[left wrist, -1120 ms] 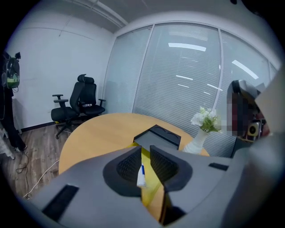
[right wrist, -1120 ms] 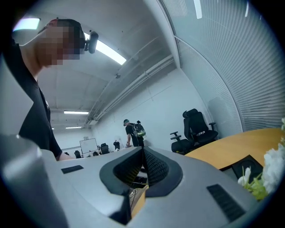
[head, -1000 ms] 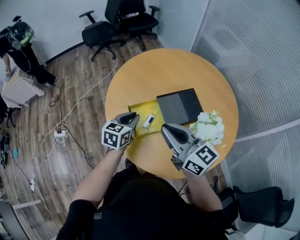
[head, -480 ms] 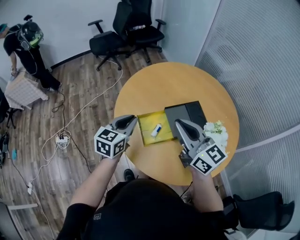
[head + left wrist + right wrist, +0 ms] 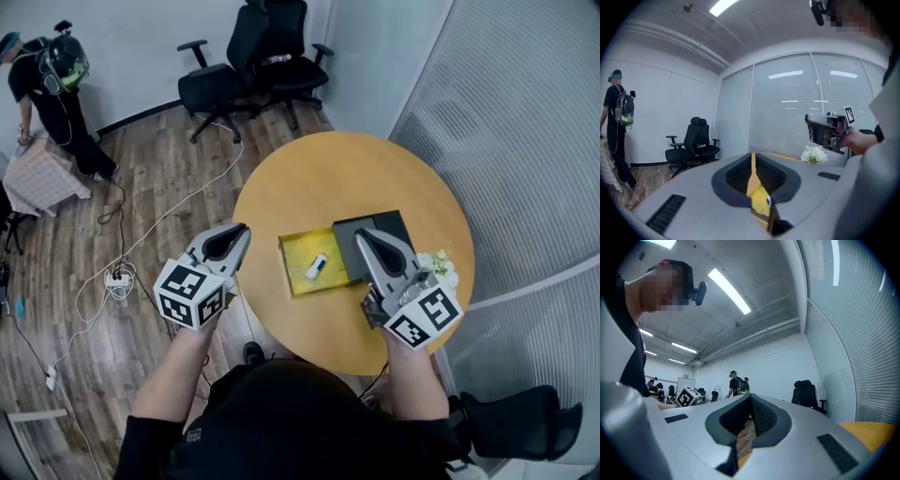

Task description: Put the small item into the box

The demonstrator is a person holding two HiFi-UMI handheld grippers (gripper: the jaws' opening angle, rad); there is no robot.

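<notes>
Left gripper (image 5: pixel 236 234): jaws have just been closing and are now together, nothing between them. In the head view it hangs off the table's (image 5: pixel 309 169) left edge, over the wood floor (image 5: pixel 141 187), tips pointing toward the table.

Right gripper (image 5: pixel 361 236): jaws closed too, empty. It sits over the right side of the table and covers part of the black case (image 5: pixel 389 225).

Small item (image 5: pixel 317 267): white, lying flat inside the yellow box (image 5: pixel 298 251), in its right half. Neither gripper touches it. The box is open-topped, mid-table, with its right edge up against the black case.

White flowers (image 5: pixel 441 267) are at the table's right rim, just beside the right gripper.

Through the slit in my left gripper view I see a strip of the yellow box and the tabletop, with the right gripper off to the right, well apart.

Background: office chairs (image 5: pixel 253 56) at the far wall, a person (image 5: pixel 52 94) standing far left, and cables (image 5: pixel 122 272) across the floor.
</notes>
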